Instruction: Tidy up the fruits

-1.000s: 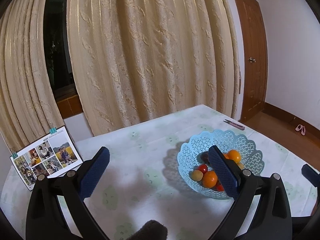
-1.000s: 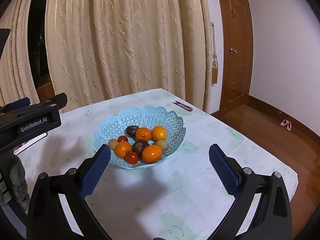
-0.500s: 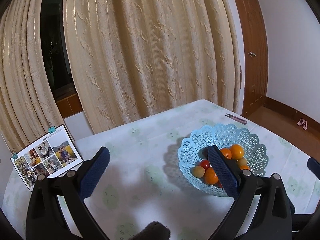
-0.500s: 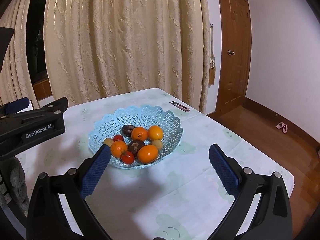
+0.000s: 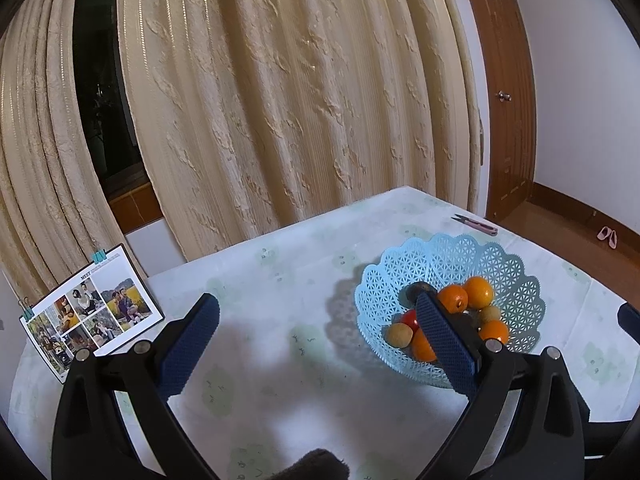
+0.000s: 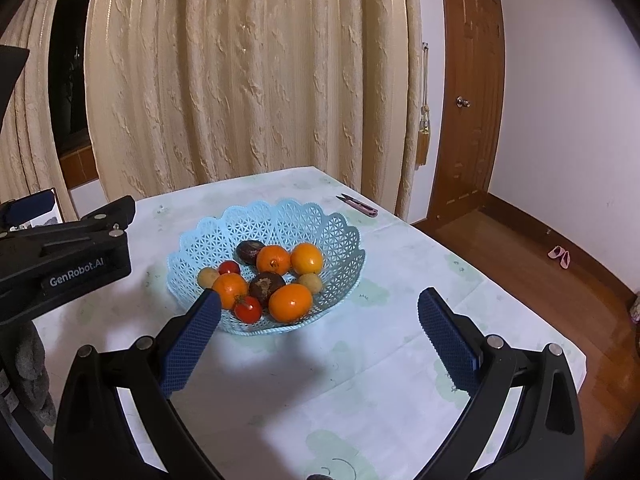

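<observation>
A light blue lattice basket (image 6: 344,240) (image 5: 516,276) stands on the table and holds several fruits: oranges (image 6: 290,302), red tomatoes (image 6: 248,309), dark brown fruits (image 6: 266,285) and small tan fruits (image 6: 310,281). My right gripper (image 6: 319,312) hovers open in front of the basket, above the cloth, holding nothing. My left gripper (image 5: 318,324) is open and empty too, left of the basket; its right finger hides part of the fruit in the left wrist view. The left gripper's black body (image 6: 64,256) shows at the left of the right wrist view.
The table wears a white cloth with pale green prints (image 6: 360,380). A photo calendar (image 5: 90,312) stands at the back left. Small pink snips (image 6: 360,205) lie near the far right edge. Beige curtains hang behind; a wooden door and floor lie to the right.
Both grippers have drawn back and risen slightly, so the basket sits a little farther off in both views. Both stay open and nothing was picked up.
</observation>
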### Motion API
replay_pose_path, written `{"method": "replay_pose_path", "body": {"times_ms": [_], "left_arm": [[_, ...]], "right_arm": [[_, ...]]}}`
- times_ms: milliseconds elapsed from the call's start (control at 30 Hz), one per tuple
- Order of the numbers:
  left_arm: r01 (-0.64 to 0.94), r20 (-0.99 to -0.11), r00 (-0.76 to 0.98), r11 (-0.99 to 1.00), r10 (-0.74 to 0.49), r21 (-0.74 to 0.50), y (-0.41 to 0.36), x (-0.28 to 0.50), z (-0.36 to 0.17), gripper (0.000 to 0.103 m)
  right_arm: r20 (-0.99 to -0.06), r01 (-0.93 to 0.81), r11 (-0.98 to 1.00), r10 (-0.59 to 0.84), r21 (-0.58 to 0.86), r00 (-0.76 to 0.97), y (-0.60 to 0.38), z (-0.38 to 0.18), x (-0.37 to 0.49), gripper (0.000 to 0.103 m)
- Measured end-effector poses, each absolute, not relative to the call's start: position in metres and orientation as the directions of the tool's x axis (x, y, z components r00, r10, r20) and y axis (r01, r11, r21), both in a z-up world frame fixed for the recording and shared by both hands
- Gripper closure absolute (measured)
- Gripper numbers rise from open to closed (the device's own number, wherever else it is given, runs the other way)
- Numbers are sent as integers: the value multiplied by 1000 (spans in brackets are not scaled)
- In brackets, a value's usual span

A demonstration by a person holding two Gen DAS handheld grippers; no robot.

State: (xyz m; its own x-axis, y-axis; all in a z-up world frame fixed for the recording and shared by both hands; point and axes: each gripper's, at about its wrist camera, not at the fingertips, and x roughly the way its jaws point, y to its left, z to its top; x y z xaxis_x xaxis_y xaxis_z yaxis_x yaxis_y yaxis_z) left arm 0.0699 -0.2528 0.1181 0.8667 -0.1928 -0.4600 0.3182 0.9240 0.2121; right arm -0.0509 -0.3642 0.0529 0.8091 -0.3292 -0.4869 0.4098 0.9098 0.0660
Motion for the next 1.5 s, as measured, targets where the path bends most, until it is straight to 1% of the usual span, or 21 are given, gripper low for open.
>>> {"method": "replay_pose_path", "body": {"times_ms": [667, 1033, 1500], "left_arm": [[325, -493, 853, 913, -172, 244, -262, 77, 100, 5], [318, -494, 855, 913, -159, 256, -266, 77, 97, 5], [347, -503, 846, 900, -178, 265, -271, 72, 92, 5]], "right_arm": [[-518, 406, 912, -321, 56, 793, -370, 41, -41, 3], [-527, 406, 913, -323, 46, 786, -370, 37, -38, 3], [-538, 413, 910, -328, 40, 776, -371, 31, -41, 3]]}}
